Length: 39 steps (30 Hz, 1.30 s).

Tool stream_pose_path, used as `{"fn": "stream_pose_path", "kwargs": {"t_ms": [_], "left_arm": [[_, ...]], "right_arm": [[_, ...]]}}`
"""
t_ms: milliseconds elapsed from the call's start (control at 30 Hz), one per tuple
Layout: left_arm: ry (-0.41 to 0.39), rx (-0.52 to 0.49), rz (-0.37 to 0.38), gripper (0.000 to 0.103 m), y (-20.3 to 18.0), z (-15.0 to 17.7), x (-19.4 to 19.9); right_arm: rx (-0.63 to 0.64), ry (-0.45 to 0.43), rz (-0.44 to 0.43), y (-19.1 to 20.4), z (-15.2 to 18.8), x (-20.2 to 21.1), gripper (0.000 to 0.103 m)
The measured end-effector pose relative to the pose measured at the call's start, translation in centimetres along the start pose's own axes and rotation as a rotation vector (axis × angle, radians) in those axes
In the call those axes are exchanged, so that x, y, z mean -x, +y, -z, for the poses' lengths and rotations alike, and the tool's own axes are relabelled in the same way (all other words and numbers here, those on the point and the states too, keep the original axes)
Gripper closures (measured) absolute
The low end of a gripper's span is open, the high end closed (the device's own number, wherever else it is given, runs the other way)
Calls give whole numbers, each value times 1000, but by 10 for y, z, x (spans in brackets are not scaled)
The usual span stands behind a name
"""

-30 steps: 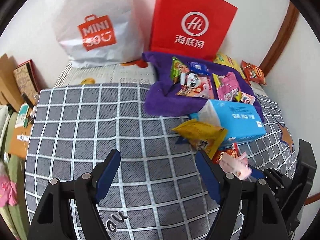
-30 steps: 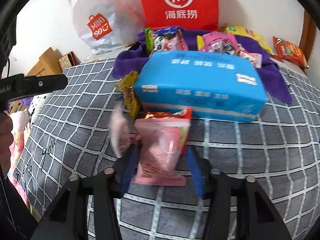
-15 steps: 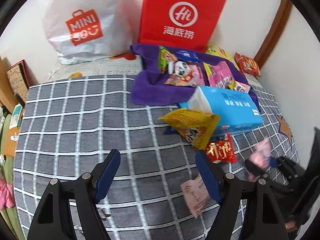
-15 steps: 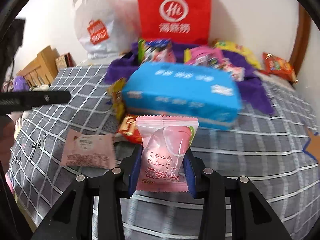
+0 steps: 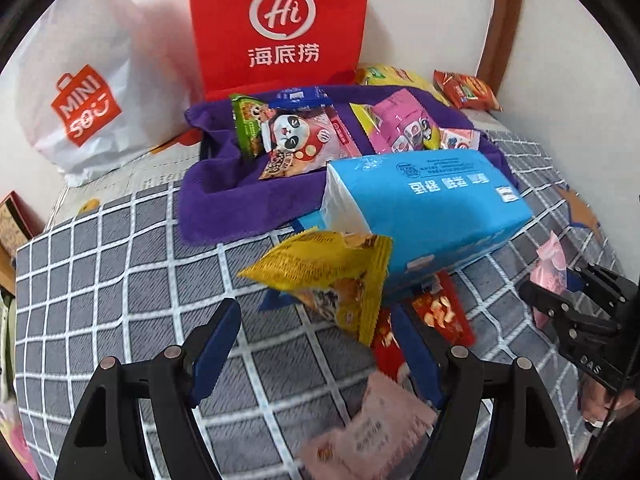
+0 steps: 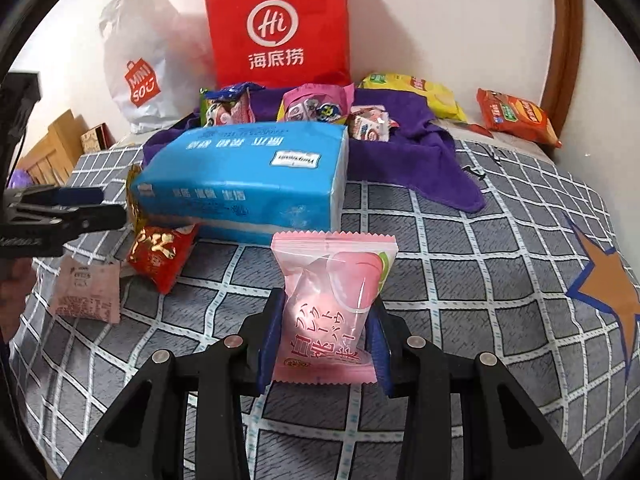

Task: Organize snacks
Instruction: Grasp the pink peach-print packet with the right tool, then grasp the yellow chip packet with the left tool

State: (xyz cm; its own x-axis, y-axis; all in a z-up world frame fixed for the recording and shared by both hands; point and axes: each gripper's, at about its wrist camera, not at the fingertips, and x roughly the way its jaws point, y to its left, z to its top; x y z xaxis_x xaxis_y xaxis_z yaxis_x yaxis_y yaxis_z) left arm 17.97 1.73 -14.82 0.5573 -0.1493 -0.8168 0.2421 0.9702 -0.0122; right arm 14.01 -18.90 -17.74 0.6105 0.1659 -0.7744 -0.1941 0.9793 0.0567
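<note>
1. The pink peach-printed plastic snack packet [image 6: 328, 304] was pinched between the blue pads of the right hand-held gripper [image 6: 325, 320]. It stood upright and clear of the grey checked bed cover [image 6: 460, 280], in front of the blue soft-pack tissue packet [image 6: 248, 176].

2. The left hand-held gripper [image 5: 316, 344] was spread and held nothing. It hung over the bed cover, with the yellow crinkled foil snack bag [image 5: 332, 276] just ahead of its pads.

3. Judged sorted: several packets lay grouped on the purple towel [image 5: 224, 200] at the foot of the red paper carrier bag [image 5: 280, 24]. They included a panda-printed pouch [image 5: 296, 140], a green packet [image 5: 246, 124] and a pink multi-pack [image 5: 400, 124].

4. Judged not yet sorted:
   - the yellow foil bag, leaning against the end of the tissue packet;
   - a red foil packet [image 6: 160, 252], partly under the tissue packet;
   - a pale pink flat sachet [image 6: 86, 292], loose on the bed cover near the left hand-held gripper;
   - a yellow chip bag [image 6: 416, 88] and an orange-red chip bag [image 6: 518, 116], lying beyond the towel near the wall.

5. The white plastic shopping bag [image 5: 80, 92] stood beside the red carrier bag; its contents could not be seen.

6. Assessment: the task appeared to be at an intermediate stage. One packet was in transit, and at least five loose items remained off the towel. Its destination could not be determined.
</note>
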Motion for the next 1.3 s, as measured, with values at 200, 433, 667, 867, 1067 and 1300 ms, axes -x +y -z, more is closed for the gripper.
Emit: {"fn": "stream_pose_path", "kwargs": {"t_ms": [200, 433, 667, 867, 1067, 1300], "left_arm": [[-16, -15, 46, 27, 0, -4, -14], [-17, 20, 121, 41, 5, 0, -17], [-16, -4, 141, 81, 4, 10, -10], [3, 30, 118, 94, 15, 23, 0], [9, 93, 85, 94, 36, 27, 11], [-73, 55, 95, 50, 21, 2, 31]], "right_arm": [[-12, 42, -33, 0, -2, -11, 63], [-11, 45, -46, 2, -2, -13, 58], [-14, 46, -50, 2, -2, -14, 58], [-14, 46, -49, 2, -2, -14, 57], [-12, 47, -47, 4, -2, -13, 57], [-18, 46, -55, 3, -1, -13, 57]]}}
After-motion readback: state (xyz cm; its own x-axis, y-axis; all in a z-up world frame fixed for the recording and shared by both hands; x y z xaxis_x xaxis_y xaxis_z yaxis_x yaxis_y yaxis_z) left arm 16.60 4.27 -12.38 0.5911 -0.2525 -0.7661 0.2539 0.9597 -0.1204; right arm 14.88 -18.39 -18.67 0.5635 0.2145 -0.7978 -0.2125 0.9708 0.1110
